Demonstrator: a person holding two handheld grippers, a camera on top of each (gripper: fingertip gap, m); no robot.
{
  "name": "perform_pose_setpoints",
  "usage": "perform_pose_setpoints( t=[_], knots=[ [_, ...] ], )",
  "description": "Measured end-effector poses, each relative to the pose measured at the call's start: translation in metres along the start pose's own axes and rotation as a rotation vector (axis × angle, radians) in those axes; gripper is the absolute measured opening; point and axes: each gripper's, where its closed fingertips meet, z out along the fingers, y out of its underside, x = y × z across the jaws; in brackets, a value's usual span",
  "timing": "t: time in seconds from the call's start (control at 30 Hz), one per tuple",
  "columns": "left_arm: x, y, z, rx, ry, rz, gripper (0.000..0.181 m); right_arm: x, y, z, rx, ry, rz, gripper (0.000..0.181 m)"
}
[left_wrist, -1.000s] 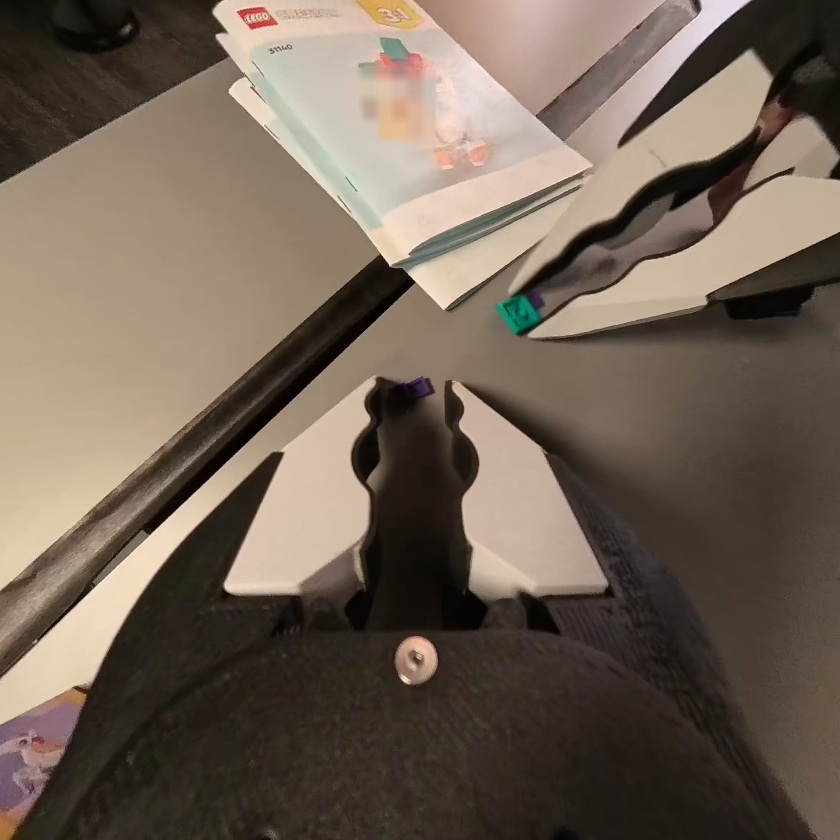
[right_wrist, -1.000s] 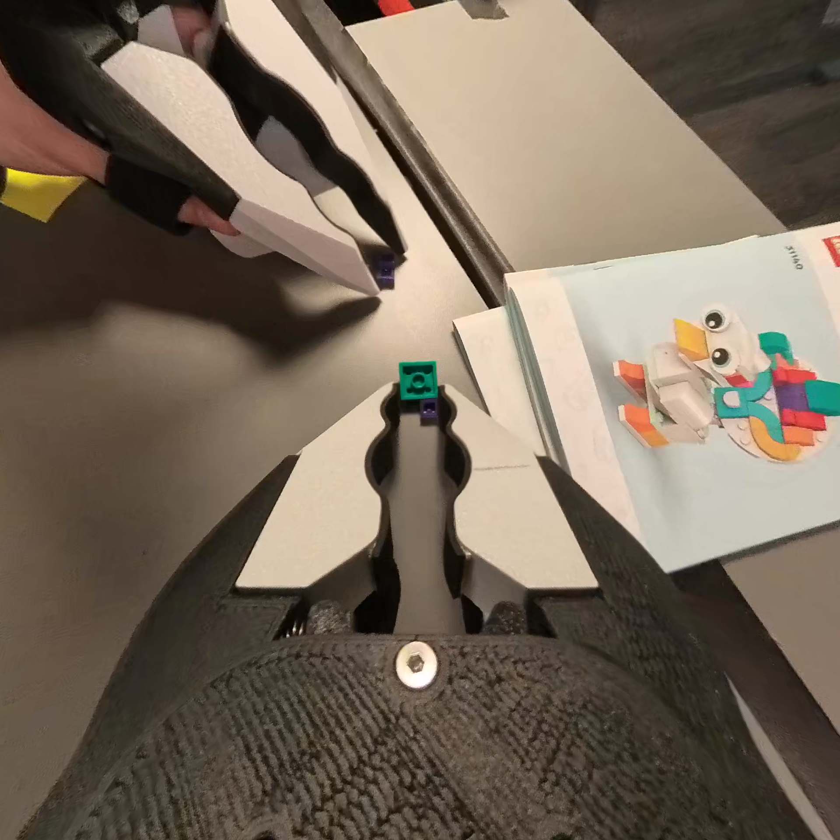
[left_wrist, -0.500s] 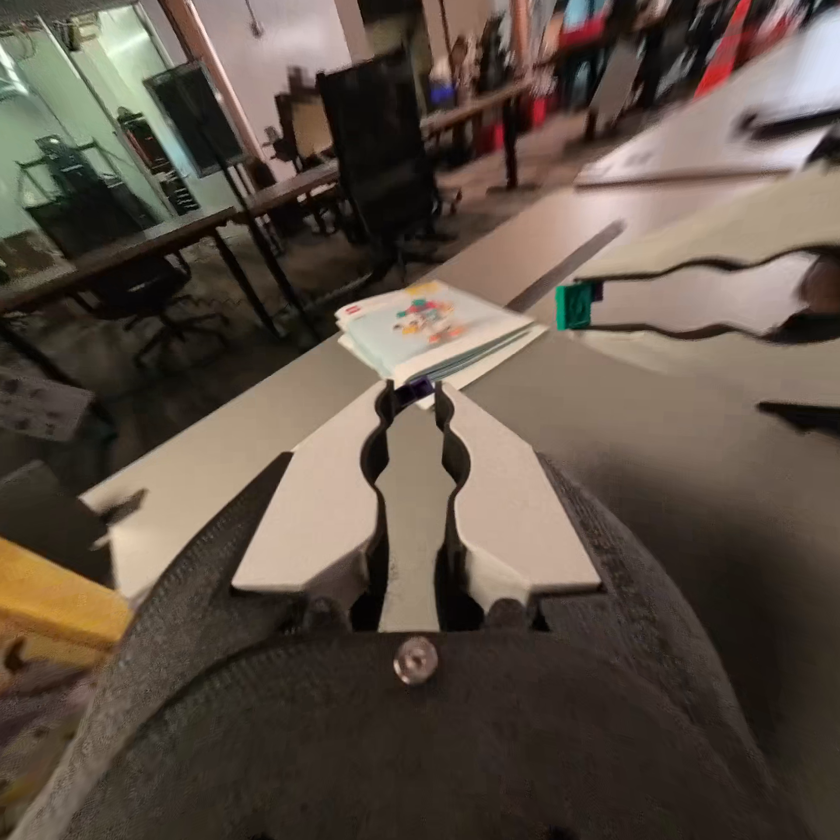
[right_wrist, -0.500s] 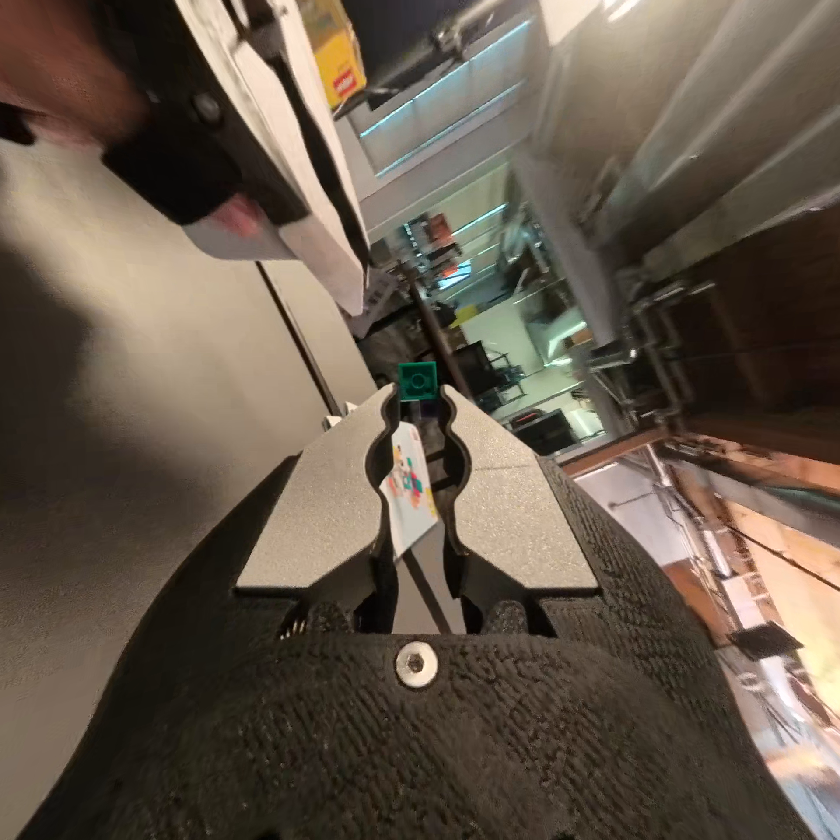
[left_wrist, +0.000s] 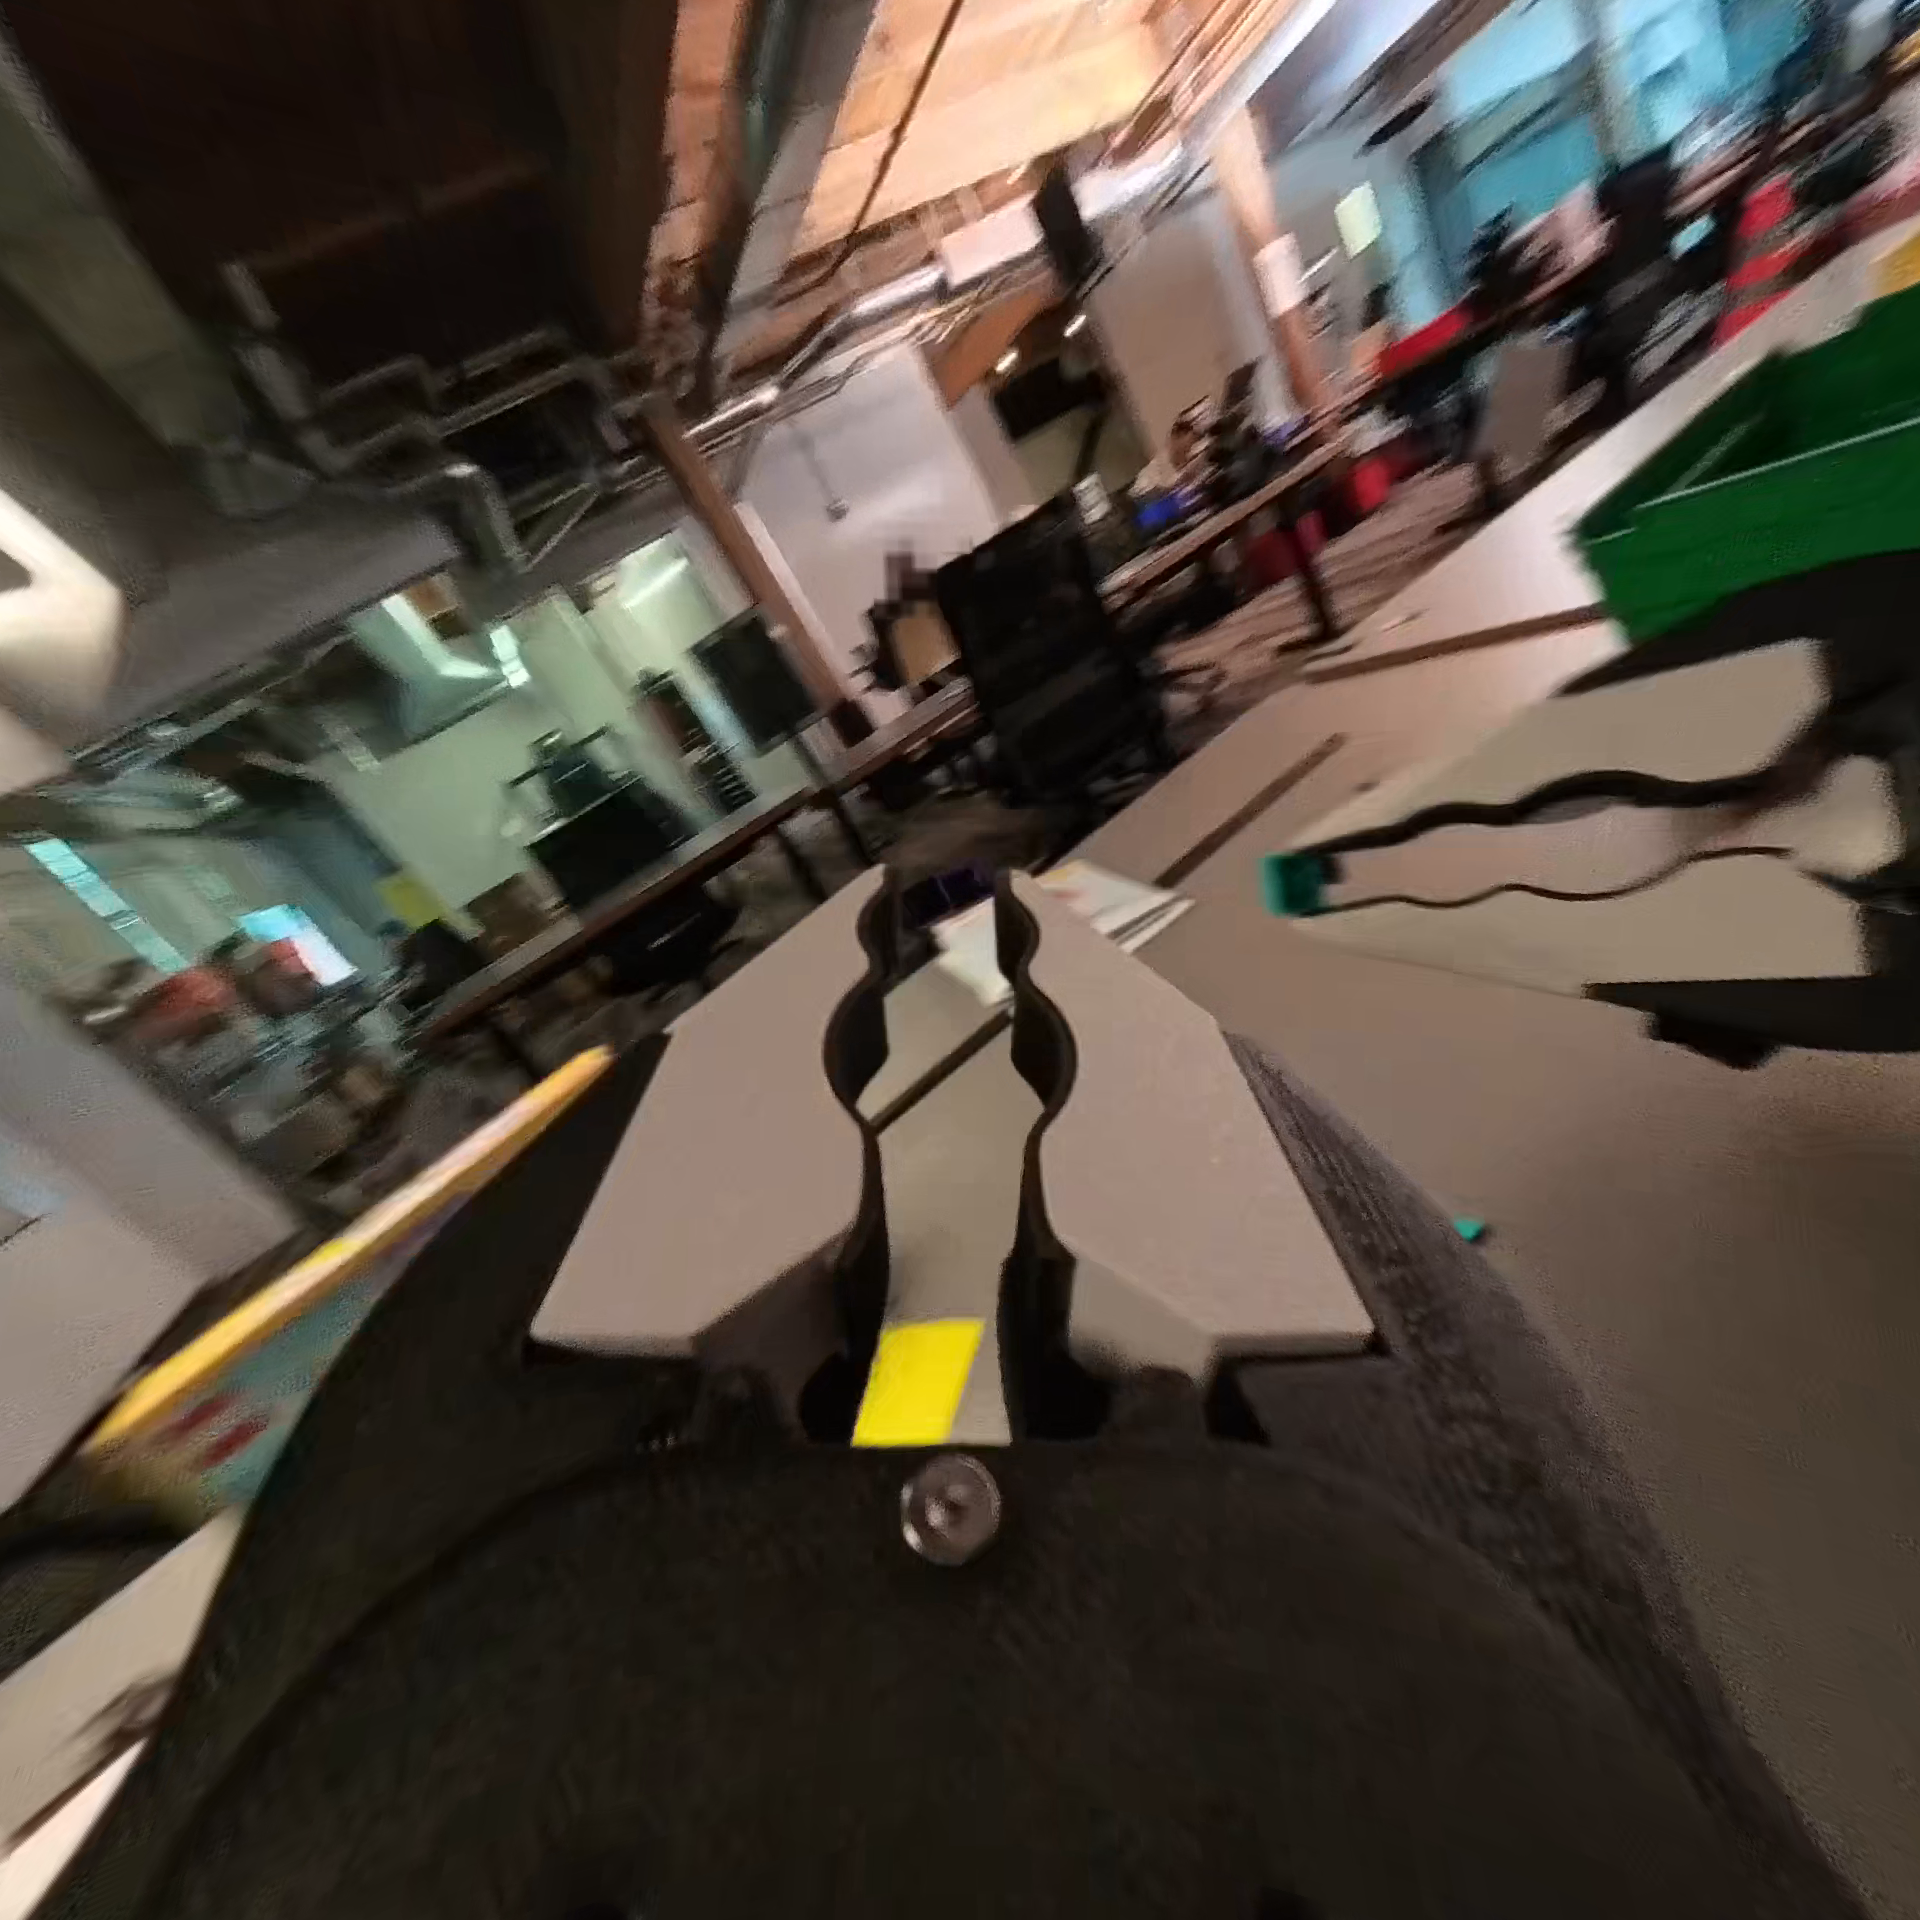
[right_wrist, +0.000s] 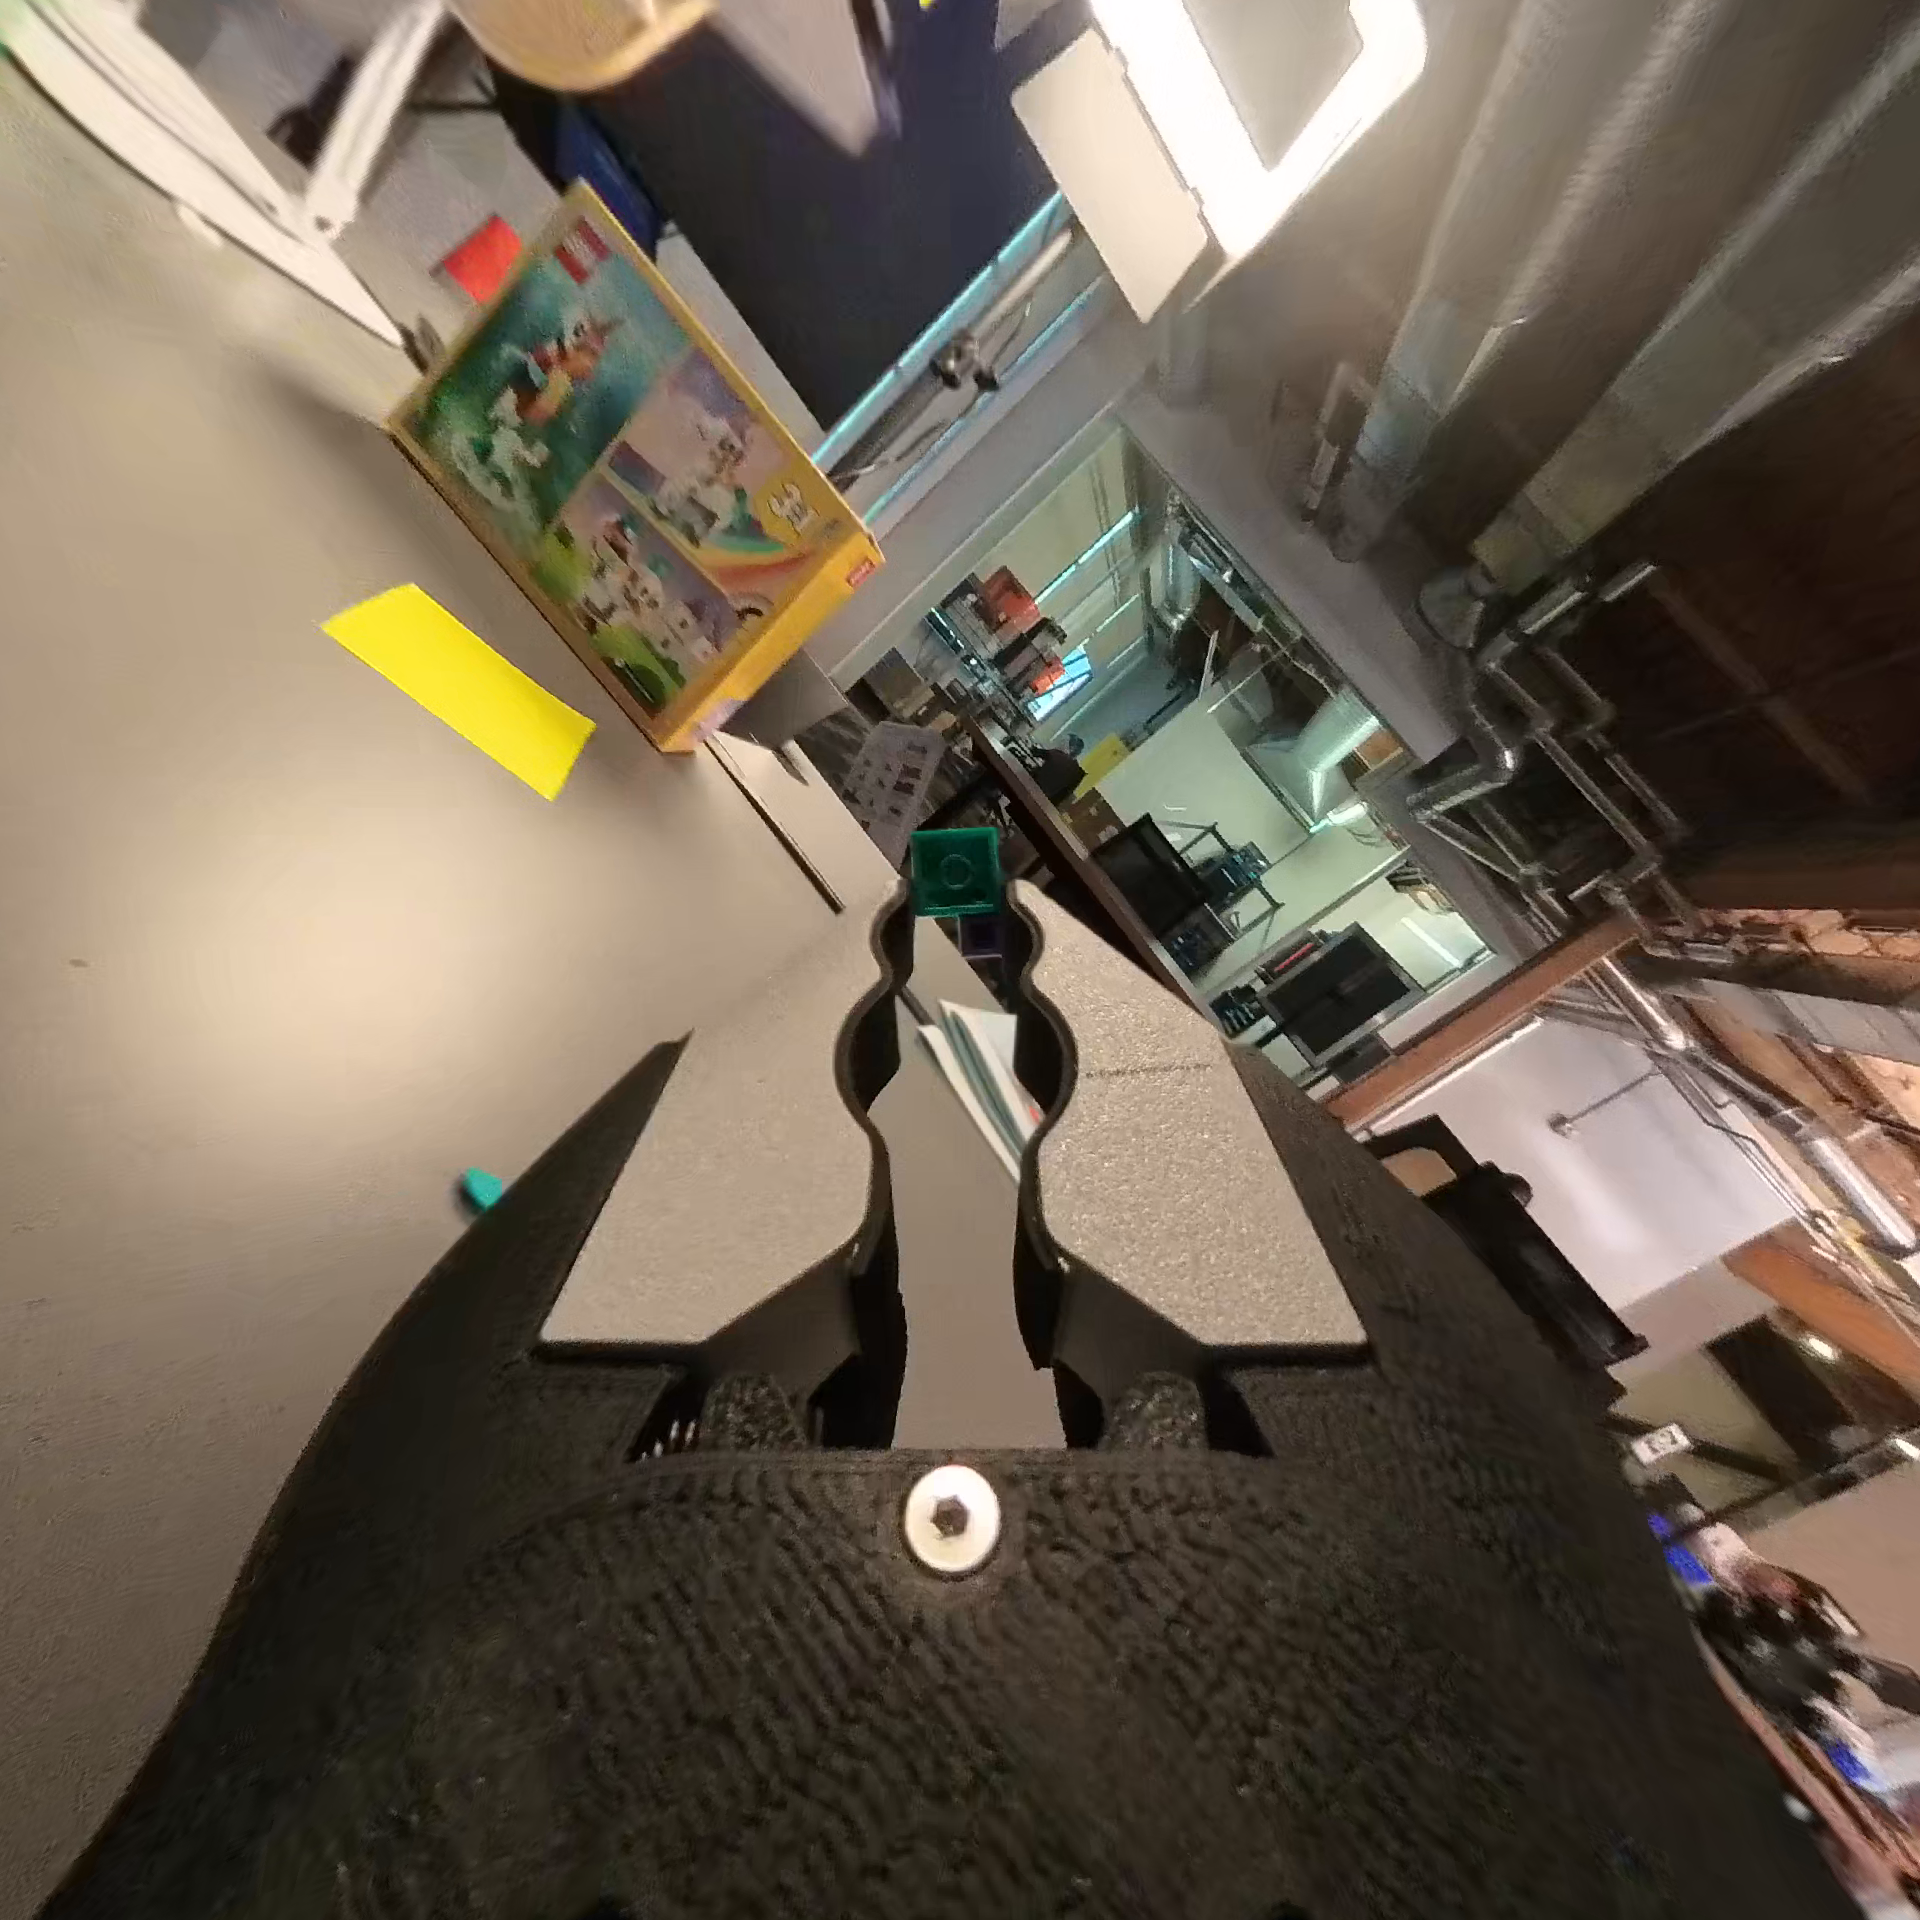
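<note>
My left gripper (left_wrist: 943, 891) is shut on a small purple brick (left_wrist: 943, 894) at its fingertips, raised above the grey table (left_wrist: 1558, 1195). My right gripper (right_wrist: 956, 902) is shut on a green square plate (right_wrist: 954, 871) with a small purple piece (right_wrist: 981, 938) under it, also lifted and rolled on its side. In the left wrist view the right gripper (left_wrist: 1311, 883) shows at the right, with the green plate (left_wrist: 1288, 883) at its tip. Both views are tilted and the left one is blurred.
A small teal piece (right_wrist: 480, 1188) lies on the table; it also shows in the left wrist view (left_wrist: 1467, 1229). A toy box (right_wrist: 623, 478) and a yellow sheet (right_wrist: 457, 686) lie farther off. Booklets (left_wrist: 1101, 909) lie ahead. A green bin (left_wrist: 1766, 499) stands at far right. One gripper's finger ends stand about 11 cm off the other's.
Both grippers have lifted off the table with their pieces and tilted up towards the room. The right gripper has rolled sideways. The left gripper no longer shows in the right wrist view.
</note>
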Motion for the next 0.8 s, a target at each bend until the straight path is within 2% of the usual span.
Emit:
perform_pose_setpoints(
  t=[0.03,0.1,0.2,0.27,0.33,0.4,0.43,0.57,0.63,0.67,0.73,0.8],
  knots=[
    [-0.018,-0.004,-0.015,-0.061,-0.048,0.004,0.016,-0.002,-0.005,-0.003,0.009,-0.002,0.010,0.013],
    [-0.051,0.009,-0.050,-0.290,-0.106,-0.111,0.016,-0.007,-0.014,-0.008,0.029,-0.013,0.031,0.013],
    [-0.067,0.072,-0.122,-0.843,-0.064,-0.452,0.017,-0.018,-0.026,-0.012,0.052,-0.037,0.035,0.013],
    [-0.087,0.103,-0.158,-0.992,-0.136,-0.565,0.016,-0.027,-0.036,-0.013,0.073,-0.060,0.023,0.013],
    [-0.104,0.126,-0.180,-1.057,-0.218,-0.655,0.016,-0.036,-0.047,-0.016,0.101,-0.086,0.001,0.013],
    [-0.110,0.148,-0.201,-1.166,-0.290,-0.709,0.062,-0.046,-0.057,-0.020,0.133,-0.114,-0.029,0.013],
    [-0.112,0.155,-0.209,-1.214,-0.317,-0.706,0.076,-0.051,-0.061,-0.021,0.145,-0.127,-0.049,0.013],
    [-0.118,0.151,-0.213,-1.208,-0.384,-0.546,0.077,-0.068,-0.073,-0.026,0.184,-0.166,-0.134,0.013],
    [-0.110,0.150,-0.213,-1.236,-0.342,-0.540,0.092,-0.071,-0.075,-0.026,0.194,-0.169,-0.164,0.013],
    [-0.102,0.144,-0.203,-1.192,-0.277,-0.561,0.099,-0.071,-0.078,-0.027,0.205,-0.161,-0.176,0.013],
    [-0.079,0.103,-0.158,-0.896,-0.073,-0.577,0.090,-0.069,-0.088,-0.032,0.257,-0.127,-0.203,0.013],
    [-0.028,0.042,-0.126,-0.572,0.248,-0.580,0.062,-0.072,-0.100,-0.038,0.315,-0.114,-0.241,0.013]
  ],
)
